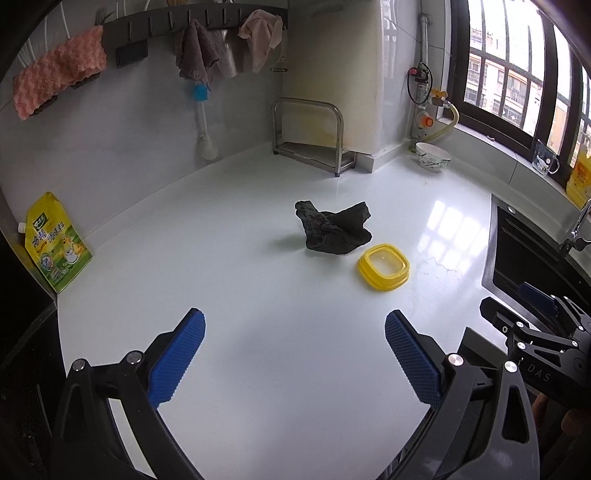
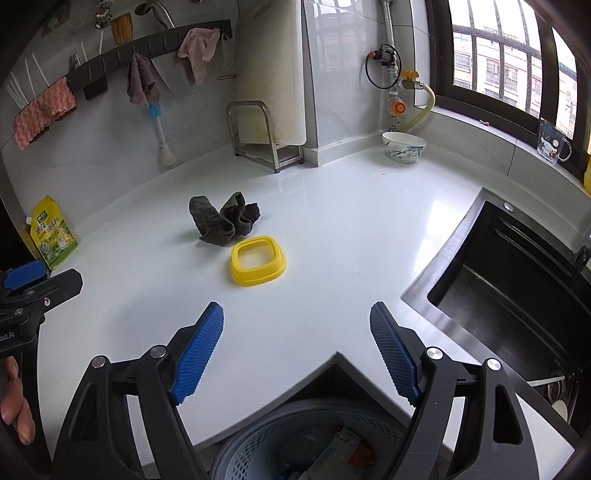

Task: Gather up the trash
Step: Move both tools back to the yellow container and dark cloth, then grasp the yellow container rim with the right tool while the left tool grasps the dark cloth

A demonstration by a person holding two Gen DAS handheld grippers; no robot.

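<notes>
A crumpled dark rag (image 1: 334, 229) (image 2: 221, 219) lies on the white counter (image 1: 258, 295) (image 2: 332, 240), with a yellow square lid (image 1: 384, 266) (image 2: 258, 260) just in front of it. My left gripper (image 1: 293, 354) is open and empty, held over the counter well short of both. My right gripper (image 2: 297, 350) is also open and empty, above the counter's front corner. Below it stands a grey perforated trash basket (image 2: 258, 435) holding wrappers. The right gripper shows at the right edge of the left wrist view (image 1: 535, 317); the left one shows at the left edge of the right wrist view (image 2: 33, 291).
A yellow-green seasoning pouch (image 1: 55, 243) (image 2: 51, 232) leans at the left wall. A metal rack (image 1: 310, 136) (image 2: 264, 136) and a bowl (image 1: 432, 157) (image 2: 404, 147) stand at the back. A black sink (image 2: 517, 280) is on the right. Cloths hang on a wall rail (image 1: 166, 18).
</notes>
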